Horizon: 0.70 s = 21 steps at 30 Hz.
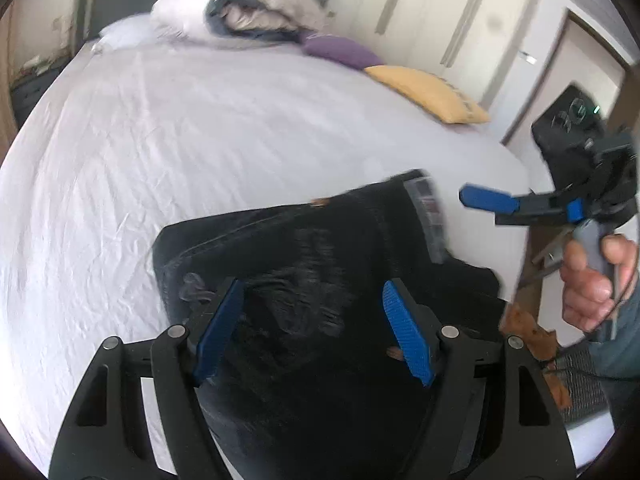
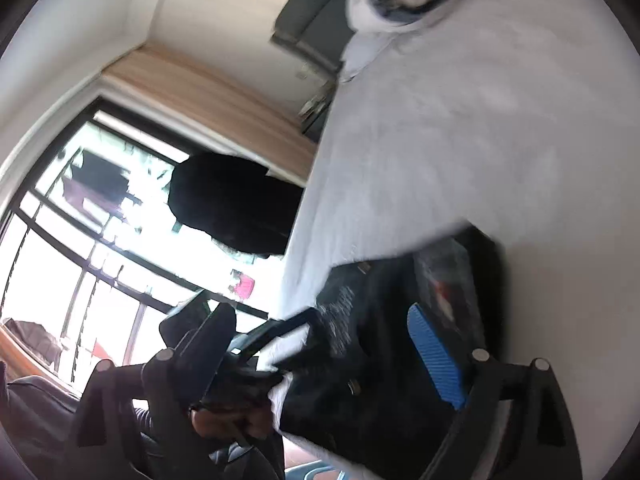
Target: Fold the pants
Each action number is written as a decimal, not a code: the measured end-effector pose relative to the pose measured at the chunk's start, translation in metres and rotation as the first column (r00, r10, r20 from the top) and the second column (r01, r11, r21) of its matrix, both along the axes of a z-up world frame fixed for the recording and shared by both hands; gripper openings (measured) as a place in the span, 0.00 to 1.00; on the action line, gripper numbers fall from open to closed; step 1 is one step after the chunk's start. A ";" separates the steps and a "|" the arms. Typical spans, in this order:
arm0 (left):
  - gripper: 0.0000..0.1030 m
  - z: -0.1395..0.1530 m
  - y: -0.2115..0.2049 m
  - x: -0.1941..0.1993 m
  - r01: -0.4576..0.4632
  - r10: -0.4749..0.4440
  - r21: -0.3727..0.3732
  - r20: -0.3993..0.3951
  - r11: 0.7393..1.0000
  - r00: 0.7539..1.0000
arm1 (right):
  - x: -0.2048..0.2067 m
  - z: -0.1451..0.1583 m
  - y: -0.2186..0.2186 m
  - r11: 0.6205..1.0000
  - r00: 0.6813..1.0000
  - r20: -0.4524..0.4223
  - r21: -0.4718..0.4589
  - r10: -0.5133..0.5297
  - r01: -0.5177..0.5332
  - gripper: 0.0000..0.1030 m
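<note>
Bed (image 1: 200, 152), white-sheeted and wrinkled, filling most of the left wrist view; rumpled pillows (image 1: 240, 8) against the dark headboard at the top, a purple cushion (image 1: 340, 50) and a yellow cushion (image 1: 428, 94) along the upper right edge. Same bed (image 2: 460, 140) tilted across the right half of the right wrist view, with a bright barred window (image 2: 100, 220) at left.

Dark pants (image 1: 312, 280), folded into a compact stack at the near edge of the bed, lower centre of the left wrist view, with a light label strip toward the stack's right side. Same pants (image 2: 392, 340) at lower centre-right of the right wrist view.

Left tool (image 1: 312, 328) angled steeply down over the pants, jaws spread wide, blue pads (image 1: 408, 340) to either side above the cloth, nothing pinched between them.

Right tool (image 1: 486, 200) at the right edge of the left wrist view, off the pants and above the bed's corner, pointing toward frame left; hand (image 1: 592, 280) wrapped around its grey handle, fingers curled. From its own camera, right tool (image 2: 320, 344) rolled sideways, jaws wide apart, one blue pad (image 2: 436, 360) over the pants, gripping nothing.
</note>
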<state>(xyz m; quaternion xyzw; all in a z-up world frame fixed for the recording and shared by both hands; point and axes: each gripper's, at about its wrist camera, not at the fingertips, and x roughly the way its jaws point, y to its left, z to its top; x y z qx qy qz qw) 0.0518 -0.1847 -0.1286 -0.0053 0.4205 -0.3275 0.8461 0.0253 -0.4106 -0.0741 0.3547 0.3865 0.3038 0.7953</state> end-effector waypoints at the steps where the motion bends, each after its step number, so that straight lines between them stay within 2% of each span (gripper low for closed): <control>1: 0.69 -0.011 -0.001 0.007 -0.004 0.004 -0.005 -0.025 1.000 1.000 | 0.015 -0.008 0.010 0.999 1.000 -0.020 -0.027 0.019 -0.019 0.89; 3: 0.69 -0.029 -0.005 0.021 0.000 0.000 0.000 -0.062 1.000 0.998 | 0.038 -0.032 0.021 0.996 0.994 -0.110 -0.082 0.018 -0.027 0.88; 5: 0.69 -0.034 -0.011 0.019 0.016 -0.015 0.010 -0.044 1.000 0.999 | 0.049 -0.057 0.014 0.992 0.982 -0.188 -0.123 -0.015 -0.008 0.71; 7: 0.69 -0.028 -0.008 0.015 0.021 -0.021 0.009 -0.043 1.000 0.999 | 0.046 -0.051 0.004 0.998 0.985 -0.173 -0.064 -0.017 0.006 0.66; 9: 0.70 -0.011 0.017 0.010 -0.017 0.017 -0.016 -0.036 1.000 0.999 | 0.030 -0.038 -0.008 0.997 0.989 -0.142 -0.069 -0.044 0.035 0.74; 10: 0.70 -0.004 0.028 0.009 -0.042 0.041 -0.024 -0.024 0.999 0.999 | 0.022 -0.033 -0.014 0.993 0.990 -0.125 -0.103 -0.072 0.060 0.91; 11: 0.71 -0.001 0.041 0.008 -0.061 0.060 -0.028 -0.028 0.998 0.998 | 0.011 -0.025 -0.025 0.985 0.987 -0.106 -0.136 -0.118 0.103 1.00; 13: 0.76 -0.001 0.061 0.005 -0.097 0.095 -0.046 -0.053 0.994 0.994 | -0.010 -0.026 -0.049 0.983 0.981 -0.116 -0.117 -0.153 0.140 1.00; 15: 0.85 -0.014 0.078 0.006 -0.145 0.135 -0.063 -0.138 0.987 0.981 | -0.020 -0.037 -0.063 0.986 0.971 -0.189 -0.105 -0.145 0.127 1.00; 17: 0.85 -0.024 0.091 0.008 -0.172 0.151 -0.078 -0.222 0.982 0.963 | -0.022 -0.054 -0.072 0.986 0.956 -0.263 -0.136 -0.132 0.099 1.00; 19: 0.85 -0.043 0.098 0.007 -0.168 0.138 -0.088 -0.280 0.982 0.950 | -0.021 -0.074 -0.075 0.991 0.942 -0.322 -0.122 -0.095 0.058 1.00; 21: 0.85 -0.058 0.092 0.009 -0.156 0.127 -0.068 -0.322 0.985 0.938 | -0.019 -0.080 -0.071 0.990 0.948 -0.307 -0.129 -0.086 0.048 1.00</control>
